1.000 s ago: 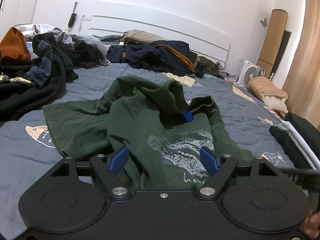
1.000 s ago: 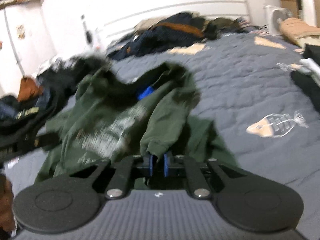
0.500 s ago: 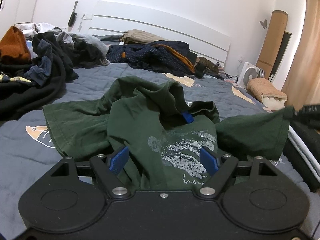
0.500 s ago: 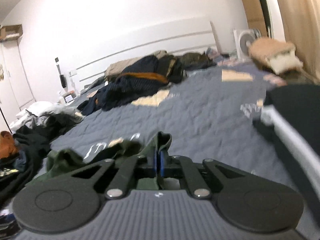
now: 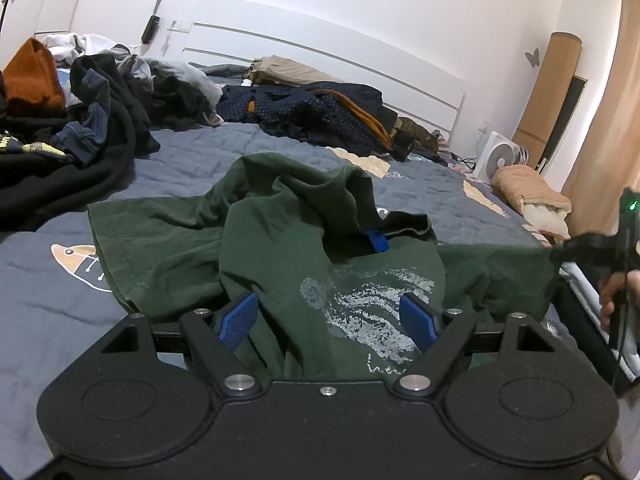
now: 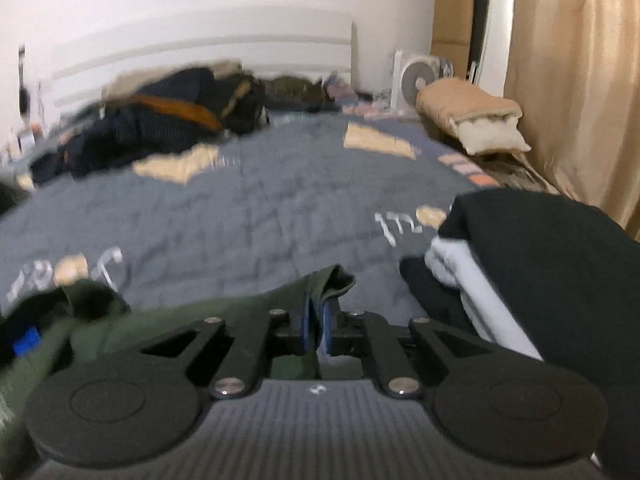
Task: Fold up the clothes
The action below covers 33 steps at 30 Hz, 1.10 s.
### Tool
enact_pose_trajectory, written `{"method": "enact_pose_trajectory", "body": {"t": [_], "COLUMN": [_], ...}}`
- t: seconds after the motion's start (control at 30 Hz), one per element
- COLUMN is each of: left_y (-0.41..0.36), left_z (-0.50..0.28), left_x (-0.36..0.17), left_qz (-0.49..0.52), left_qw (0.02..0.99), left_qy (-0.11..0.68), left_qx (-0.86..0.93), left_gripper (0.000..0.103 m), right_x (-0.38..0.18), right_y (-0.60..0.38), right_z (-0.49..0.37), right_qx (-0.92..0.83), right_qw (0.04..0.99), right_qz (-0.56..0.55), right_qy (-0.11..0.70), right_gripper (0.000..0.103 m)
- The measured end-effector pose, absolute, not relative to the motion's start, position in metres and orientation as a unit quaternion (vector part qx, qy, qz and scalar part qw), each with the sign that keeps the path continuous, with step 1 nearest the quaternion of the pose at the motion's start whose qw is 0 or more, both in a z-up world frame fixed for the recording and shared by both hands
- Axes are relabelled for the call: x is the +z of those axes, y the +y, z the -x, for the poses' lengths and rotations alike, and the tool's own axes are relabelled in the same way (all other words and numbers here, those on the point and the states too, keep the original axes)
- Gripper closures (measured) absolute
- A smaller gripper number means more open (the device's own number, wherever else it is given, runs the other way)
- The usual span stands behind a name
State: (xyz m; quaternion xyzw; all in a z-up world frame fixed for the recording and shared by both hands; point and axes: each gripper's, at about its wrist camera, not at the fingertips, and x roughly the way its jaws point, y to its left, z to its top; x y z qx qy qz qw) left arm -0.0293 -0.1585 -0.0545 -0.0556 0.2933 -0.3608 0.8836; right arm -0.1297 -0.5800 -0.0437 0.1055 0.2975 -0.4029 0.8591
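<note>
White walls and a white slatted headboard (image 5: 320,52) lie beyond the grey quilted bed (image 5: 188,160); a beige curtain (image 6: 576,80) hangs at right.

I am in a home bedroom. A bed (image 5: 420,196) with a grey quilt and white headboard (image 5: 320,56) fills my view, heaped with loose clothes (image 5: 80,120). A small fan (image 6: 418,78) and beige curtains (image 6: 576,80) stand beside it.

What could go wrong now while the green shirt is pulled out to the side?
1. The right tongs pinch only a thin edge of the green shirt; it could slip out.
2. The left tongs stand open over the shirt, so the bunched body may drag along.
3. The stretched side could sweep the folded black stack.
</note>
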Motion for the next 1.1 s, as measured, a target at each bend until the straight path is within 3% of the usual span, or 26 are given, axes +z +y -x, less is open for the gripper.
{"method": "enact_pose_trajectory", "body": {"t": [0.13,0.3,0.47,0.73,1.1], "left_y": [-0.159,-0.161,-0.162,-0.154,-0.12], "left_z": [0.03,0.035,0.041,0.063,0.108], "left_x": [-0.054,-0.053,-0.053,-0.048,-0.047], "left_qz": [0.056,0.054,0.045,0.035,0.03], "left_qw": [0.882,0.881,0.879,0.876,0.875], "left_qy": [0.294,0.292,0.289,0.282,0.297], "left_qx": [-0.364,-0.369,-0.376,-0.389,-0.38], "left_gripper": [0.026,0.026,0.025,0.025,0.025], "right_x": [-0.042,-0.028,-0.022,-0.046,-0.062], "right_y": [-0.561,-0.518,-0.468,-0.393,-0.339], "right_z": [0.144,0.174,0.218,0.274,0.314], "right_qx": [-0.393,-0.372,-0.363,-0.307,-0.283], "right_qw": [0.861,0.878,0.889,0.898,0.896], "right_qz": [-0.105,-0.092,-0.142,-0.224,-0.215], "right_qy": [0.305,0.285,0.242,0.222,0.268], "right_gripper": [0.09,0.066,0.054,0.052,0.051]}}
